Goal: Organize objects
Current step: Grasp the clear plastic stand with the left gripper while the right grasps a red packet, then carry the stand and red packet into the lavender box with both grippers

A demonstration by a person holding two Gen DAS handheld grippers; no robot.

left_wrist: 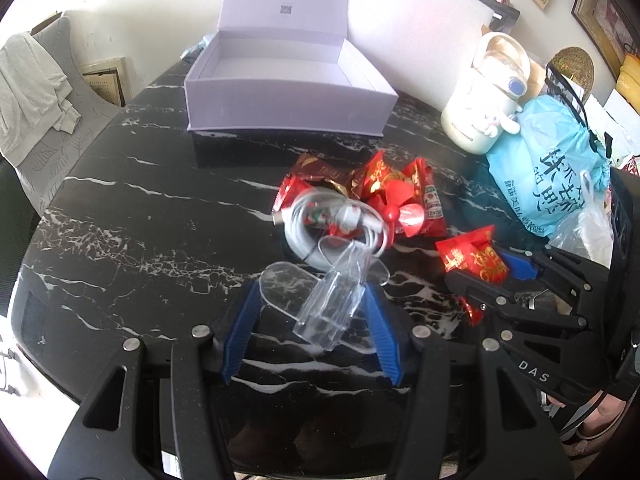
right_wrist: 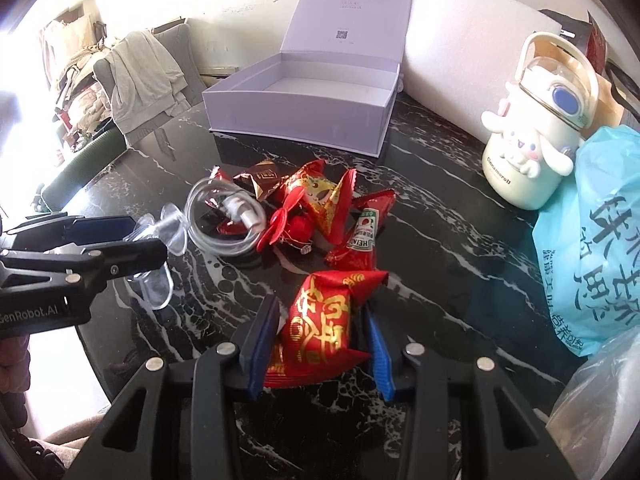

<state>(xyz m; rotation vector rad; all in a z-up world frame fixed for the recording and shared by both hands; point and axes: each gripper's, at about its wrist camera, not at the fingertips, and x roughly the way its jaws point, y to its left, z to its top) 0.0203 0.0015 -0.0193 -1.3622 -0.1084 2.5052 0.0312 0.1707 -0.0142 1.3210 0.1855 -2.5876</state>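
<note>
Left gripper [left_wrist: 310,308]: held low over the black marble table [left_wrist: 120,208], fingers forward toward the lavender box [left_wrist: 288,92]. Blue pads flank a clear plastic holder [left_wrist: 332,304]; the right pad meets its edge, the left pad stands off it. Whether it is clamped cannot be told. Holder's long axis runs from near the camera away and slightly right, toward the pile.

Right gripper [right_wrist: 320,332]: also low, pointed toward the box. Pads sit either side of a red snack packet [right_wrist: 320,320]; jaws look closed on it, packet bulging between them. Packet's long axis runs roughly front to back along the fingers, a pointed corner up and to the right.

Pile, mid-table, between grippers and box: coiled white cable [left_wrist: 332,224], red fan [left_wrist: 396,208], ketchup sachet [right_wrist: 366,232], further red and brown packets.

Box: open, lid upright at the back, interior empty, at the table's far side.

Right edge of table: cream bottle [right_wrist: 528,152] with cartoon dog figure, blue plastic bag [right_wrist: 592,248] just beside it.

Left view only: the right gripper seen side-on at right, the packet between its jaws.

Right view only: the left gripper side-on at left, the holder's clear flanges showing above and below it; a chair draped with cloth [right_wrist: 140,68]; jars behind the white foam block [right_wrist: 472,44].
</note>
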